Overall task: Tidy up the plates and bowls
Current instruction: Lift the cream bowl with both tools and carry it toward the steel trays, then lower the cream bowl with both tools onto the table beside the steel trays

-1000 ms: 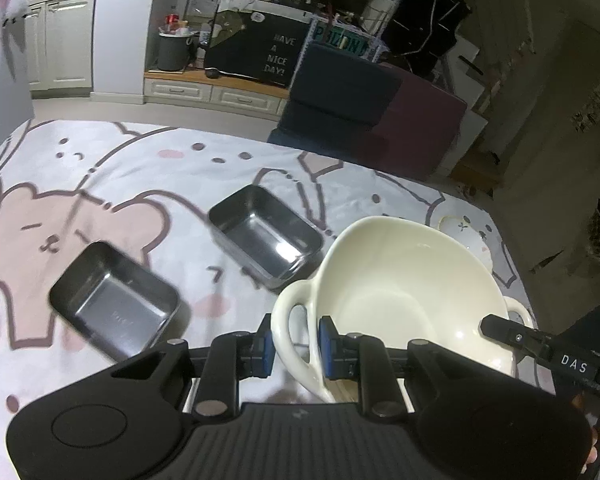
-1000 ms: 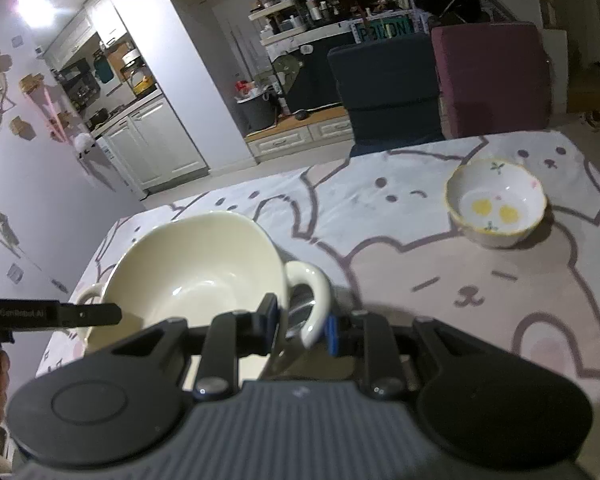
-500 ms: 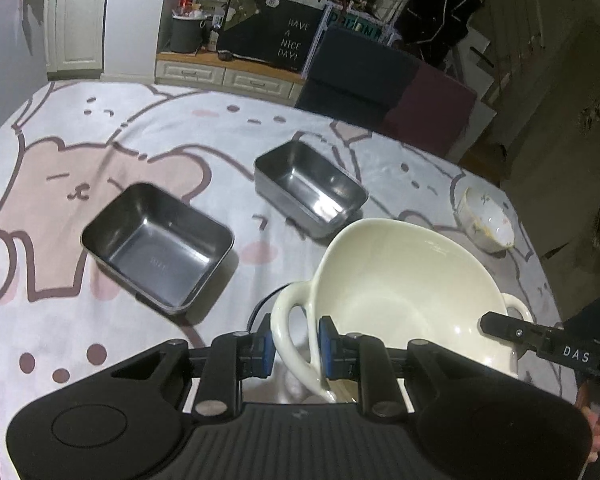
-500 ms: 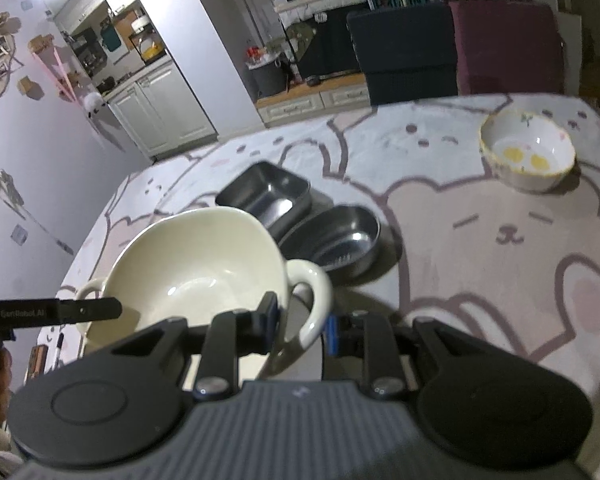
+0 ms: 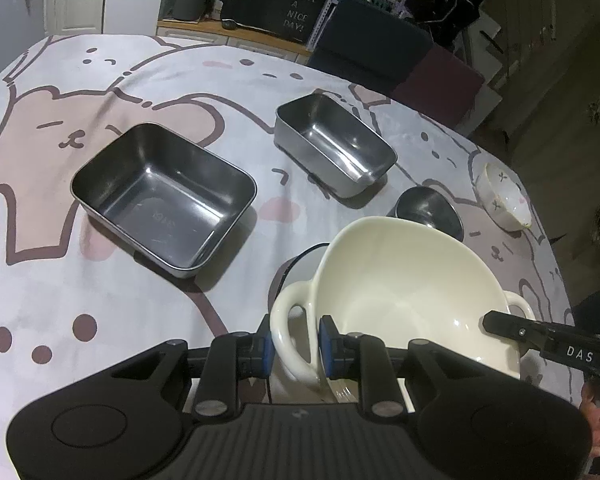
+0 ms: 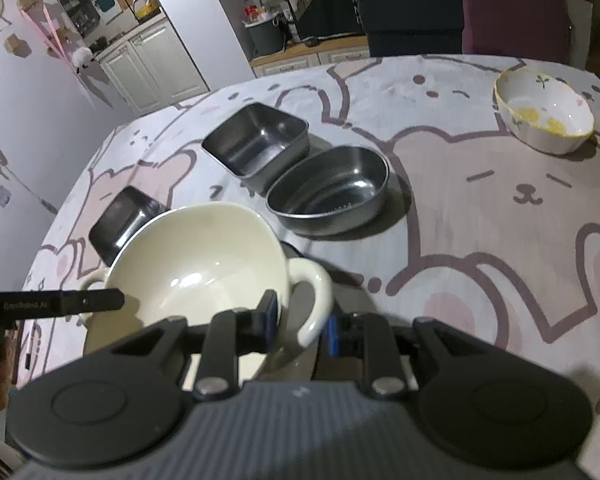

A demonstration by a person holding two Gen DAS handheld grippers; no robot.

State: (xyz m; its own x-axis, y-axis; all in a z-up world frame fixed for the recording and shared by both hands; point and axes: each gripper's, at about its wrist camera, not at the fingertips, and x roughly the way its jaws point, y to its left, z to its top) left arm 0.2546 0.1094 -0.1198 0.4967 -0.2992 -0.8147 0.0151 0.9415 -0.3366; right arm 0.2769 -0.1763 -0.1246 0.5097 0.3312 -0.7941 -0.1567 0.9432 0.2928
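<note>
A: How is the cream bowl (image 5: 400, 292) held?

B: It is carried above the desk (image 5: 100, 300) by its two loop handles; the left hand-held gripper (image 5: 296, 346) is closed on the left handle, and the right hand-held gripper (image 6: 300, 322) is clamped on the right handle.

A: What is seen on the desk?

B: Two rectangular steel trays (image 5: 164, 200) are set apart on the bear-print cloth; an oval steel bowl (image 6: 330, 192) is placed just beside the farther tray (image 6: 258, 144); a small patterned bowl (image 6: 544, 114) is kept well apart, near the far right edge.
</note>
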